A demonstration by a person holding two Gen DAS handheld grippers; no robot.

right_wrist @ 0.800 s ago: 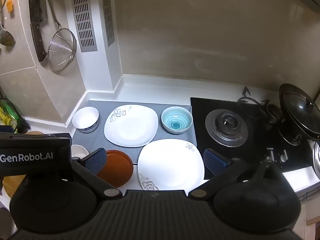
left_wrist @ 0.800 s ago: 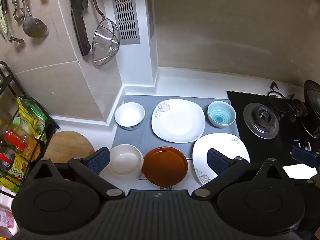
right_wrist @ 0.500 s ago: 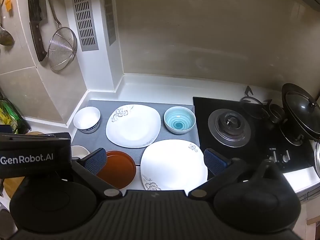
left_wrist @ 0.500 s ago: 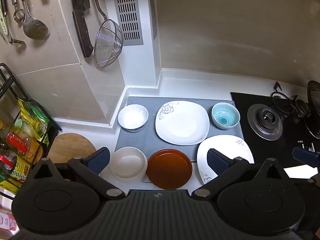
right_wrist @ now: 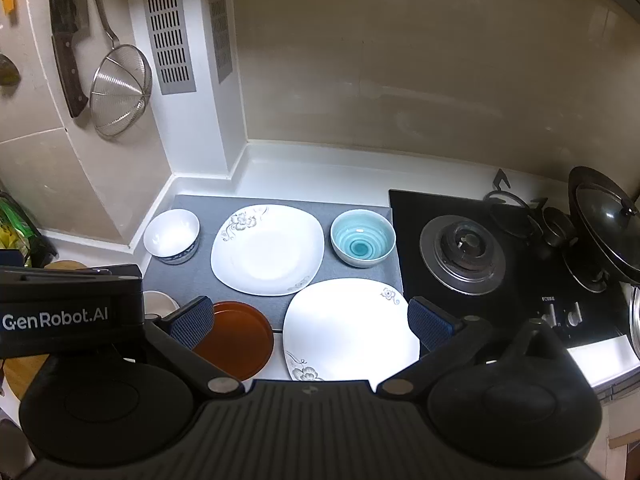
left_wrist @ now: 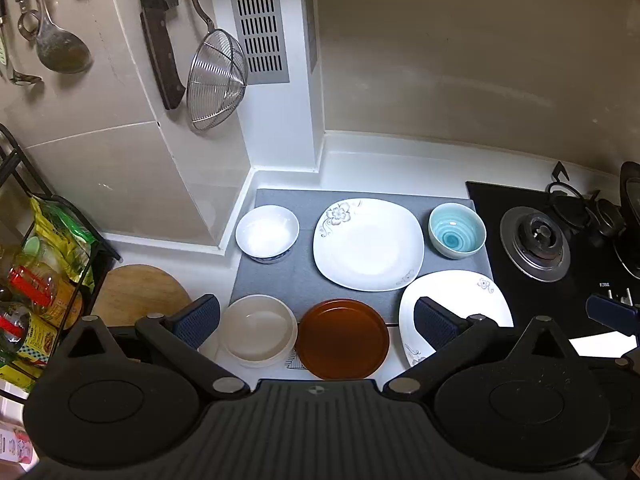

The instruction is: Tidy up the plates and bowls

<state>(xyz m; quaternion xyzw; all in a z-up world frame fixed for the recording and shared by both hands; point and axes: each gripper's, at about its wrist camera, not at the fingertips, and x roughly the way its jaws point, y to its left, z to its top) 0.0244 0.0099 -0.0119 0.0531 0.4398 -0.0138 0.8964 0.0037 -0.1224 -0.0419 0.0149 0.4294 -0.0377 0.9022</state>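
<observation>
On a grey mat [left_wrist: 280,280] lie a white bowl with a blue foot [left_wrist: 267,233], a square white flowered plate [left_wrist: 368,243] and a blue bowl [left_wrist: 457,230]. In front lie a cream bowl [left_wrist: 259,330], a brown round plate [left_wrist: 343,338] and a second square white plate [left_wrist: 472,296]. My left gripper [left_wrist: 318,320] is open and empty, high above the cream bowl and brown plate. My right gripper [right_wrist: 310,322] is open and empty, high above the near square plate [right_wrist: 348,328]. The blue bowl [right_wrist: 362,237] and far plate [right_wrist: 267,249] show beyond it.
A black gas hob [right_wrist: 464,256] with a lidded wok [right_wrist: 604,220] stands right of the mat. A knife [left_wrist: 160,40], strainer [left_wrist: 216,76] and ladle [left_wrist: 60,48] hang on the left wall. A wire rack with packets [left_wrist: 44,264] and a round wooden board [left_wrist: 136,292] are at the left.
Both views have shifted slightly: the dishes sit a little further right and lower in the frames. No dish has moved, and both grippers stay open.
</observation>
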